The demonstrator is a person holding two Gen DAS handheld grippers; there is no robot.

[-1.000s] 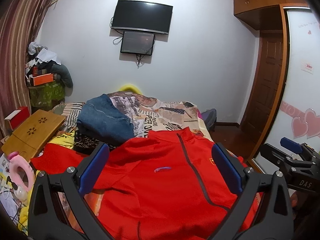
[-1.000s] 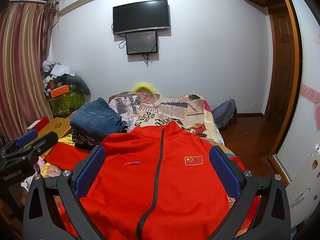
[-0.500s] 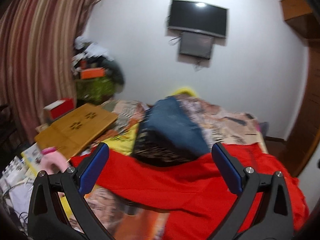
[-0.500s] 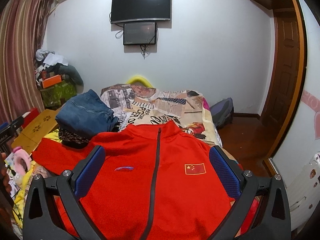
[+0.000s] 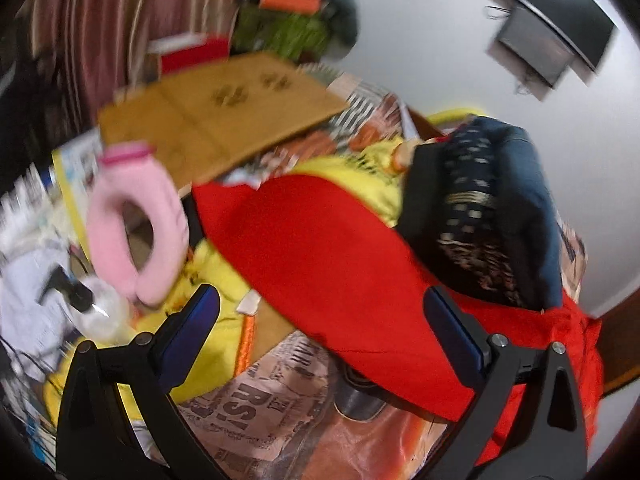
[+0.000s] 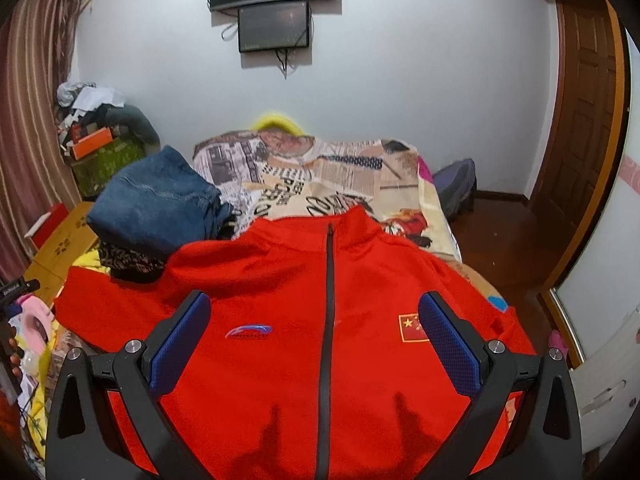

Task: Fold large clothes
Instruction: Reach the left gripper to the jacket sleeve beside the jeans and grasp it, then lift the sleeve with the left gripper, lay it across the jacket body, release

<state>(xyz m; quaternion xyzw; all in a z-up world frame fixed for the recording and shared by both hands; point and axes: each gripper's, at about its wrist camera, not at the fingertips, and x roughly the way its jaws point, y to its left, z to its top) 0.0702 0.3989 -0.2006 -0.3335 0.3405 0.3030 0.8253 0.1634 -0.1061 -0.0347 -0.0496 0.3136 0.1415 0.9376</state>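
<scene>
A red zip jacket (image 6: 328, 320) lies spread face up on the bed, collar away from me, with a flag patch (image 6: 412, 328) on its chest. My right gripper (image 6: 316, 324) hovers open above the chest, nothing between its fingers. In the blurred left wrist view the jacket's left sleeve (image 5: 320, 264) stretches out flat toward the bed's edge. My left gripper (image 5: 320, 328) is open just above that sleeve and holds nothing. The left gripper (image 6: 14, 288) also shows at the far left edge of the right wrist view, held by a hand.
Folded blue jeans (image 6: 156, 204) on a patterned dark garment (image 6: 128, 262) lie by the jacket's left shoulder. A pink neck pillow (image 5: 136, 224), wooden lap table (image 5: 216, 116) and yellow cloth (image 5: 224, 320) crowd the bed's left side. A door (image 6: 584, 120) stands at right.
My left gripper has swung left and tilted down toward the jacket's left sleeve, blurring its view. My right gripper has moved slightly lower and closer over the jacket's chest.
</scene>
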